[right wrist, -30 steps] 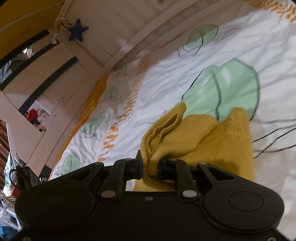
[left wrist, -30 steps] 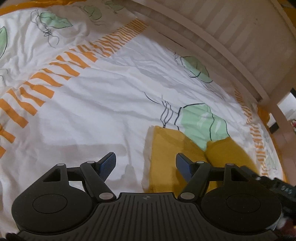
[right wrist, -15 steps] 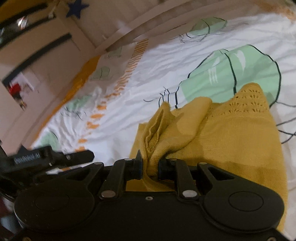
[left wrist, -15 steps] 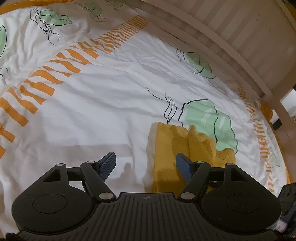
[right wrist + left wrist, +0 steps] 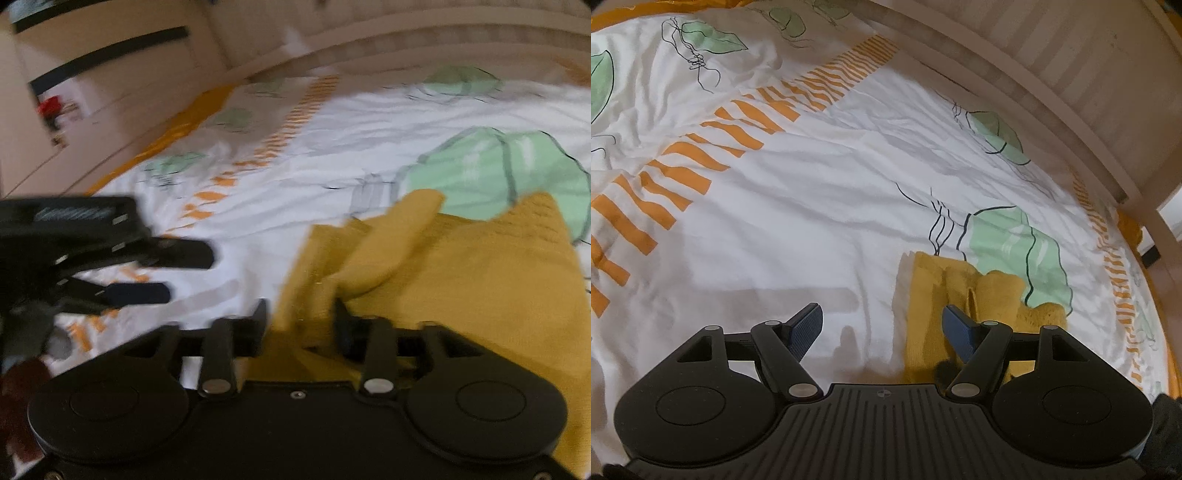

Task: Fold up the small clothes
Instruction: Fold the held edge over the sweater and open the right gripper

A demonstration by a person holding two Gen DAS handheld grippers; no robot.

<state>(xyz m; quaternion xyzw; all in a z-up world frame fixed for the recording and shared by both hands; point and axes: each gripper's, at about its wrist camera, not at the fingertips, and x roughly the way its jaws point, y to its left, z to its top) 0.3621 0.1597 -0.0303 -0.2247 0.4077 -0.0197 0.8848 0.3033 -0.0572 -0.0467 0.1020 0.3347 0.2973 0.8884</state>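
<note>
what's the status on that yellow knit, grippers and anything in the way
Left gripper open, empty, beside the yellow knit. Right gripper open, fingers astride the cloth. Knit bunched on the bedsheet. Nothing in the way.

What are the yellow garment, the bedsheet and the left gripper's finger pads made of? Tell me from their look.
Yellow garment: soft matte knit, probably cotton or wool; an openwork stitch pattern shows near its far edge.
Bedsheet: thin woven printed cloth, likely cotton; it lies in fine wrinkles, with no sheen.
Left gripper finger pads: dark blue, finely textured, probably rubber; its arms look like matte black plastic.
</note>
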